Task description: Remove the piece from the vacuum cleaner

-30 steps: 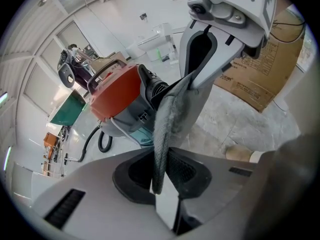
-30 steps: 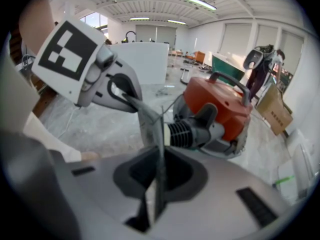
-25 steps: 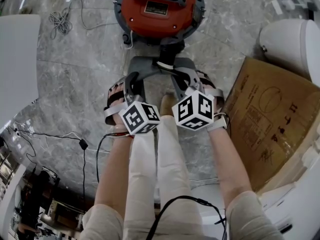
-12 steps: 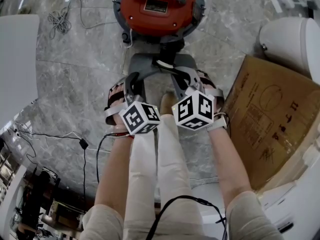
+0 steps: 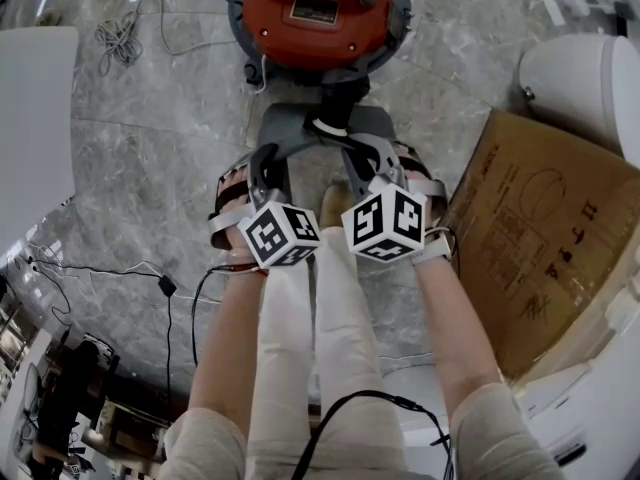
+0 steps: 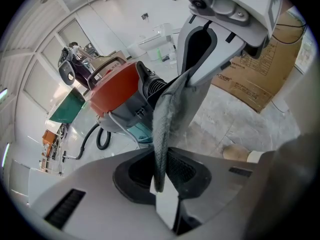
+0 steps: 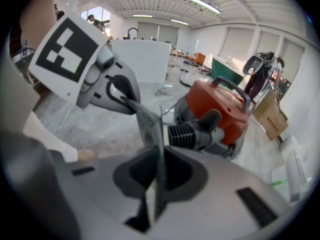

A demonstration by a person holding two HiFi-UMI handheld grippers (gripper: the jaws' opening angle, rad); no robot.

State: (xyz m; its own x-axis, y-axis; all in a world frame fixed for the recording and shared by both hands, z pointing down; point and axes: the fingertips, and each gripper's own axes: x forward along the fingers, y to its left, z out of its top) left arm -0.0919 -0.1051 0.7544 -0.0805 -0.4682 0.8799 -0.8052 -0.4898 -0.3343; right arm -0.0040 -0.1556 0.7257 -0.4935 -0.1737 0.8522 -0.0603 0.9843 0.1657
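An orange and grey vacuum cleaner (image 5: 318,13) stands on the stone floor ahead of me. A black ribbed connector (image 7: 185,134) sticks out of its front and joins a thin grey piece (image 5: 300,128). Both grippers hold that piece. My left gripper (image 5: 268,163) is shut on its left edge, and the grey textured sheet (image 6: 167,119) runs down between the jaws (image 6: 160,184). My right gripper (image 5: 365,163) is shut on its right edge, with the sheet (image 7: 150,126) pinched edge-on between the jaws (image 7: 157,184). Each gripper view shows the other gripper across the piece.
A flattened cardboard box (image 5: 540,238) lies at the right, beside a white rounded object (image 5: 585,88). A coiled cord (image 5: 125,38) lies left of the vacuum and a black cable (image 5: 160,288) crosses the floor at lower left. The person's legs (image 5: 320,348) and a shoe (image 5: 335,203) are below the grippers.
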